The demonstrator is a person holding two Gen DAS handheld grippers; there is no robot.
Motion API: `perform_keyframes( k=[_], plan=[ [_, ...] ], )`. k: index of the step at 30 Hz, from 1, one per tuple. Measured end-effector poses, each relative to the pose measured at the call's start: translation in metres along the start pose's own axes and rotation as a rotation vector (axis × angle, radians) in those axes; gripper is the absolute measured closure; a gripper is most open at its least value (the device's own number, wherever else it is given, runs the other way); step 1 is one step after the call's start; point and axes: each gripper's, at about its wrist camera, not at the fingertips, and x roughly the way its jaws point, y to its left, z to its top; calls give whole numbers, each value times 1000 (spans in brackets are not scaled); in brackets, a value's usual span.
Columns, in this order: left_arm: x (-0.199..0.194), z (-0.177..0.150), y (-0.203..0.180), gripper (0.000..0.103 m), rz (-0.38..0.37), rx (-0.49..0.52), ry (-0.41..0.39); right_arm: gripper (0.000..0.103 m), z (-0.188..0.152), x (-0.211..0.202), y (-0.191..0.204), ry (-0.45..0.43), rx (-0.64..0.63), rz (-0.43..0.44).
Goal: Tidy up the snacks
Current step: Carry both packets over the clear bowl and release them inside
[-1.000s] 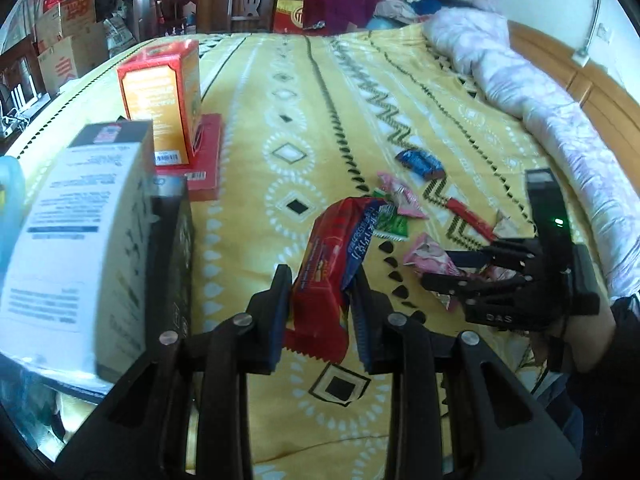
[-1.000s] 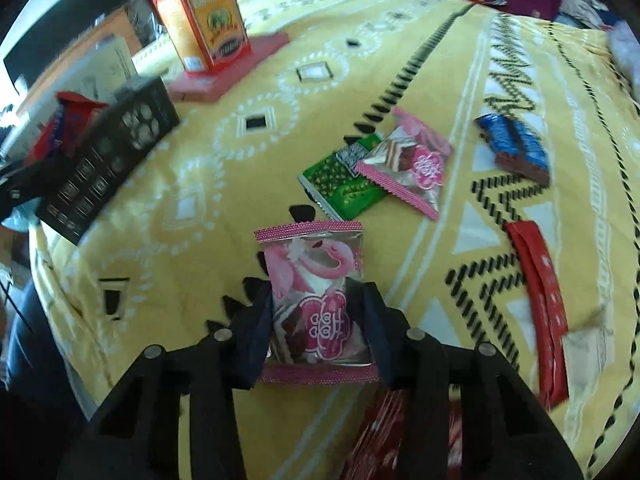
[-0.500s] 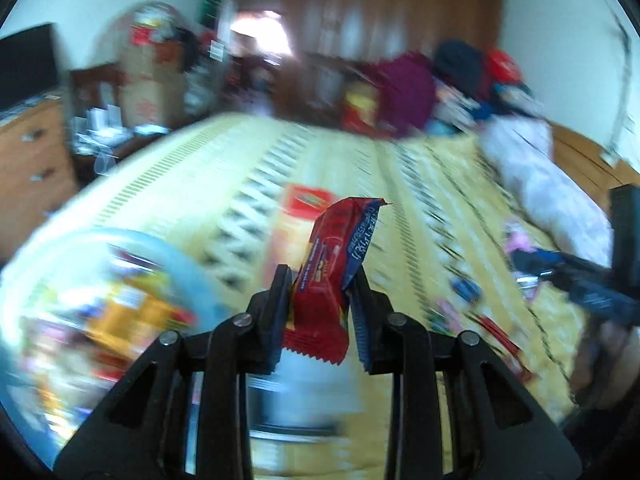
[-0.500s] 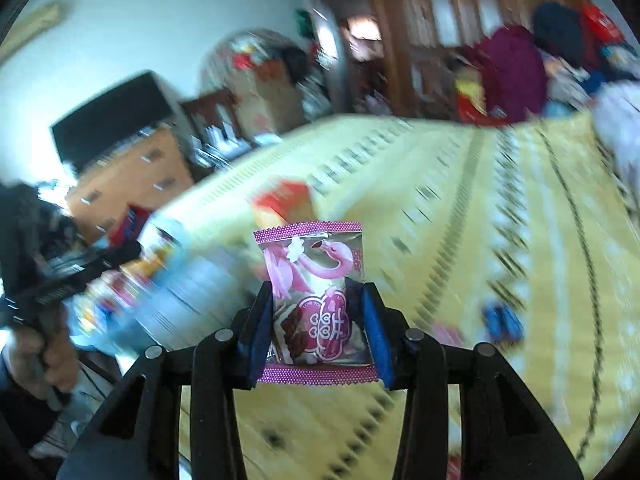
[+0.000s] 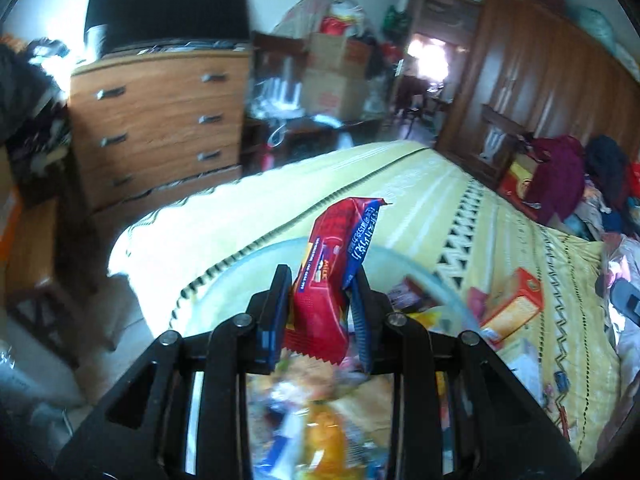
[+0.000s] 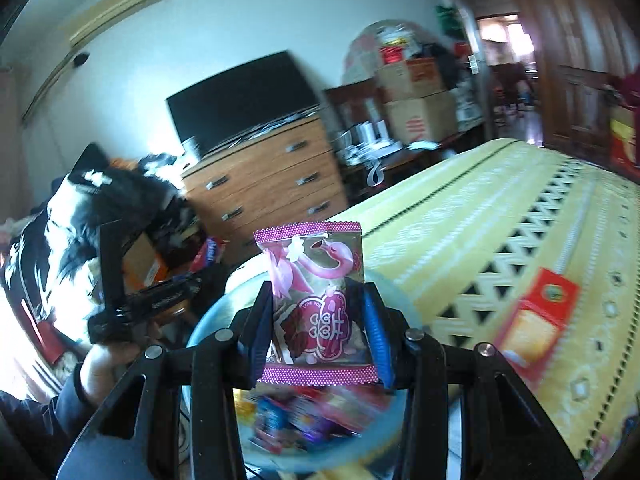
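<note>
fingers of the left gripper clench a red and blue snack bar, nearly closed, above a pale blue tub of snacks on the bed. right gripper fingers pinch a pink flamingo packet over that tub, slightly wider.

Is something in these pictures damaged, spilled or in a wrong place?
Nothing stands out. The left tool holds the red snack bar and the right tool holds the pink flamingo packet, both intact, above the pale blue bowl of snacks. No spill shows, though the bowl's contents are blurred.
</note>
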Motion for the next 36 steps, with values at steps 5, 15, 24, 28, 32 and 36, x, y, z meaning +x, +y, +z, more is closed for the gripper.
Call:
perform_keyframes(
  k=[5,15,24,28,32,36],
  plan=[
    [8,-5,4,73,37,25,16,57,-5,52,36,72,-40,40],
    [9,-5,25,73,32,21,32,57,-17,75,36,124,-38,37],
    [9,-5,23,73,34,26,36,57,-16,74,35,125,-37,40],
    [9,-5,22,73,36,28,38,57,-16,76,36,125,-33,39],
    [10,-5,21,73,37,29,39,57,-16,76,36,127,-35,41],
    [10,-6,22,73,38,32,40,57,-16,76,35,127,-35,41]
  ],
)
